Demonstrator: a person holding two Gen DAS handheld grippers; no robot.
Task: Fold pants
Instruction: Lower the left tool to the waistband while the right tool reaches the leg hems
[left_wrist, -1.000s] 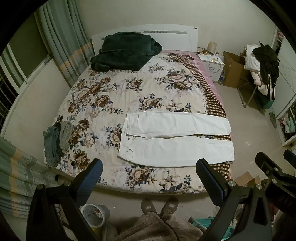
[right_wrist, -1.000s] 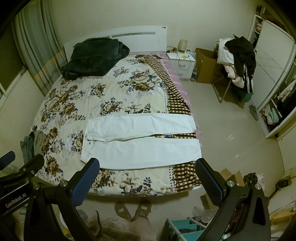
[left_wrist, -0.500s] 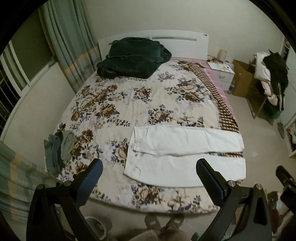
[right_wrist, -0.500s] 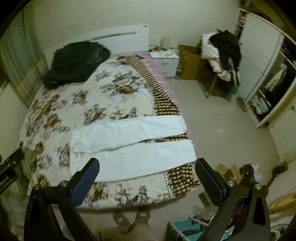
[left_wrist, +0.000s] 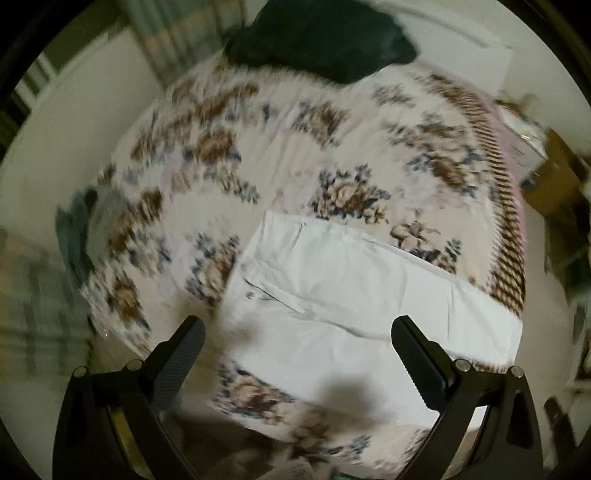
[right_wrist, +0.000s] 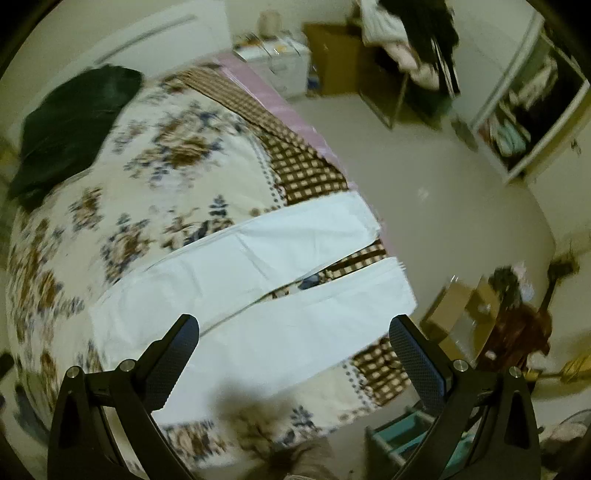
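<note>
Both cams are brought lower and closer to the bed (left_wrist: 280, 177) vs. 0.5 s ago; the pants (left_wrist: 354, 295) now fill much more of each view, and both frames are smeared by motion.

The pants, white, are laid flat across the near part of the floral cover, waistband to the left, legs run out to the right. In the right wrist view the two legs (right_wrist: 266, 288) are seen side by side w/ a narrow gap between them toward the cuffs, which reach the checked strip at the bed's right edge.

The L gripper (left_wrist: 295, 332) is held wide open above the waist/hip area, nothing between its fingers; contact w/ the cloth can't be told. The R gripper (right_wrist: 293, 330) is likewise spread wide and empty, held over the near leg toward the cuff end.

A dark blanket (left_wrist: 325, 37) is heaped at the head of the bed. Grey clothes (left_wrist: 79, 229) are seen at the bed's left edge. A nightstand (right_wrist: 280, 62) and box (right_wrist: 332, 55) are seen beyond the bed, blurred.
</note>
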